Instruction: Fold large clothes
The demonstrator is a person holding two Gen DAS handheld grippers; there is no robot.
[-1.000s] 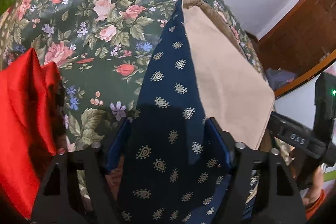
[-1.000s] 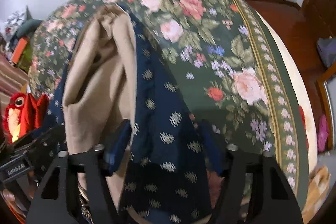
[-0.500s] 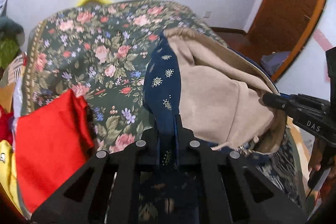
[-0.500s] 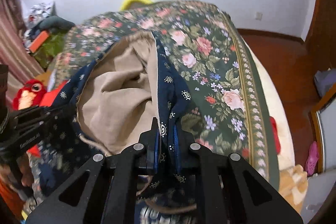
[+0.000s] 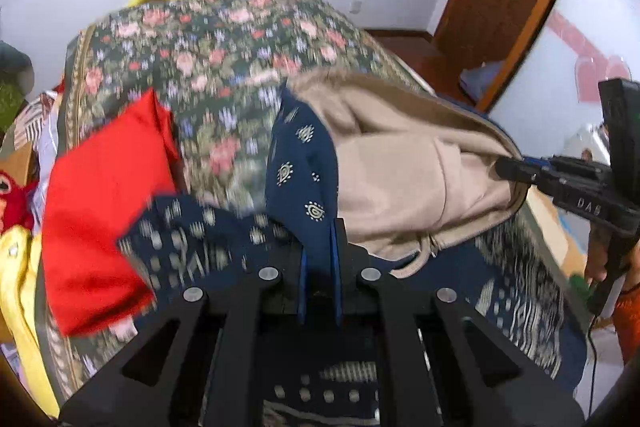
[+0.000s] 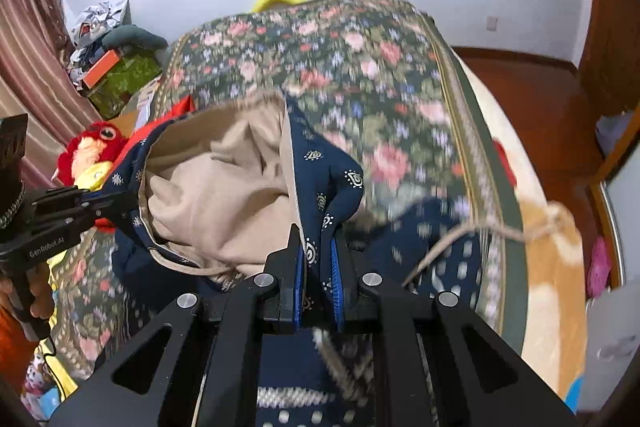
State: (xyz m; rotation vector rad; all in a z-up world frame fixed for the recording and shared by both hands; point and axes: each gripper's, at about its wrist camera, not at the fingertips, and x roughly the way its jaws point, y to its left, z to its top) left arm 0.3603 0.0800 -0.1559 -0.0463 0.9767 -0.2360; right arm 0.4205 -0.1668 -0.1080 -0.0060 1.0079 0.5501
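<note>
Both tools, left tool [image 5: 319, 267] and right tool [image 6: 318, 271], are clenched on the navy garment [image 5: 304, 163], one edge each. It hangs over the floral bed [image 5: 224, 67], stretching toward 12 o'clock.

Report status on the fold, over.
Left gripper and right gripper both shut on the navy garment. Tan lining showing. Red cloth beside it on the floral bedspread.
</note>
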